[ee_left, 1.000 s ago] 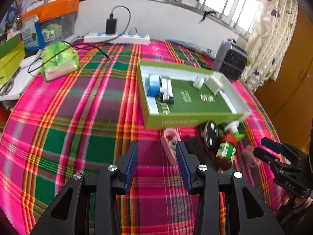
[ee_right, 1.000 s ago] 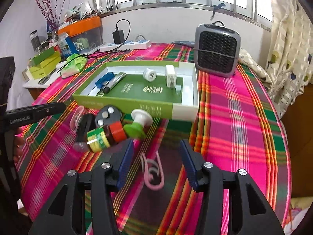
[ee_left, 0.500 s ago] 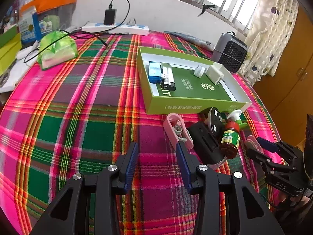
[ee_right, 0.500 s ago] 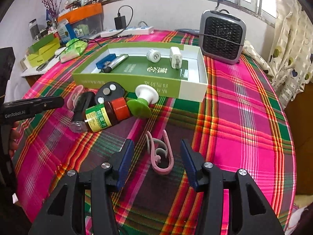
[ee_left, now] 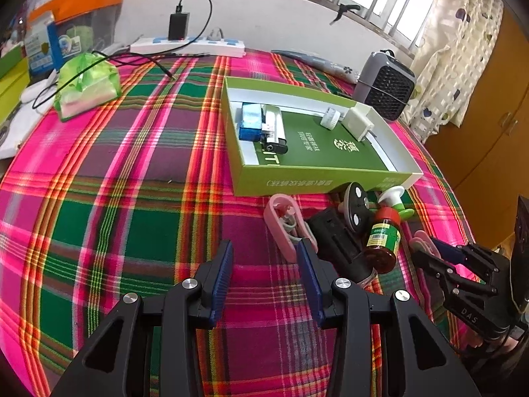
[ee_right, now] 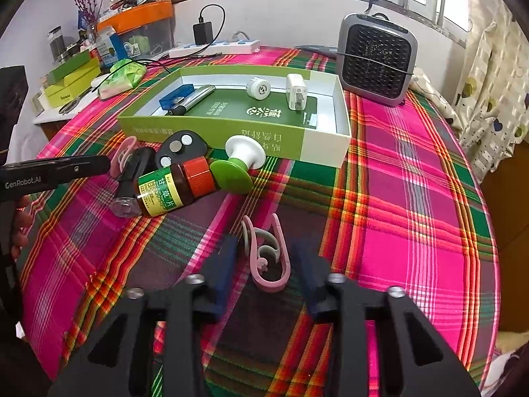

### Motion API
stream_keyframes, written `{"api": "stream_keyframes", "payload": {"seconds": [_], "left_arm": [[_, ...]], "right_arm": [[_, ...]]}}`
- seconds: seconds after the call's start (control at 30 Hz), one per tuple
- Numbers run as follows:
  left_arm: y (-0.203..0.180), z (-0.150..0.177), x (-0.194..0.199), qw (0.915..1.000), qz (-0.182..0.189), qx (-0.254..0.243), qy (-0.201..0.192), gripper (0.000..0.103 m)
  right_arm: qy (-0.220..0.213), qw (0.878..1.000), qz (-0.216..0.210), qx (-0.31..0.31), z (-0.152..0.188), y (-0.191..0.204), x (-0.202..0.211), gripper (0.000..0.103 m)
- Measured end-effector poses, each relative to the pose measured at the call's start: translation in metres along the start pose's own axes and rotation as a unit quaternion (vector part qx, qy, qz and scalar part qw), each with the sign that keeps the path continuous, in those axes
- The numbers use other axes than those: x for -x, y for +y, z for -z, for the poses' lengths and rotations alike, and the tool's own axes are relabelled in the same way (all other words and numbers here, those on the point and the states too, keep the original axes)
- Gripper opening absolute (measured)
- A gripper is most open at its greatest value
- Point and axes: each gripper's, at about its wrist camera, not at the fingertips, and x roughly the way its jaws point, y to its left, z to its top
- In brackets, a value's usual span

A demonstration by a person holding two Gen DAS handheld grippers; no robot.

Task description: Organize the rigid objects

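The black case (ee_left: 337,244) lies partly hidden behind the left claw's (ee_left: 264,274) right finger and under the brown bottle (ee_right: 172,188), so its far end is hard to make out. Both claws gape wide and hold nothing. The right claw (ee_right: 264,271) straddles a pink clip (ee_right: 267,258) on the plaid desk (ee_right: 413,205) (contact uncertain). Another pink clip (ee_left: 284,225) sits just ahead of the left claw, near the green box (ee_left: 317,178).

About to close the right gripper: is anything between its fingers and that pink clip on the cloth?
Nothing visible. The pink clip lies alone on the tablecloth, inside the open right gripper. The brown bottle lies well ahead, to the left.
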Motion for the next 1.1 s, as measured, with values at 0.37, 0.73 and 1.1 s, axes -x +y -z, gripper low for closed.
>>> {"api": "stream_keyframes", "payload": {"seconds": [0.37, 0.73, 1.1], "left_arm": [[-0.019, -0.004, -0.007, 0.9999, -0.002, -0.015, 0.008, 0.039], [-0.022, -0.007, -0.015, 0.9979, -0.057, -0.029, 0.010, 0.040], [-0.019, -0.017, -0.024, 0.9955, -0.079, -0.050, 0.009, 0.040]], "right_arm": [[-0.006, 1.000, -0.014, 0.009, 0.001, 0.003, 0.003, 0.024], [-0.003, 1.000, -0.023, 0.003, 0.001, 0.000, 0.001, 0.024], [-0.002, 1.000, -0.022, 0.002, 0.001, 0.000, 0.000, 0.024]]}}
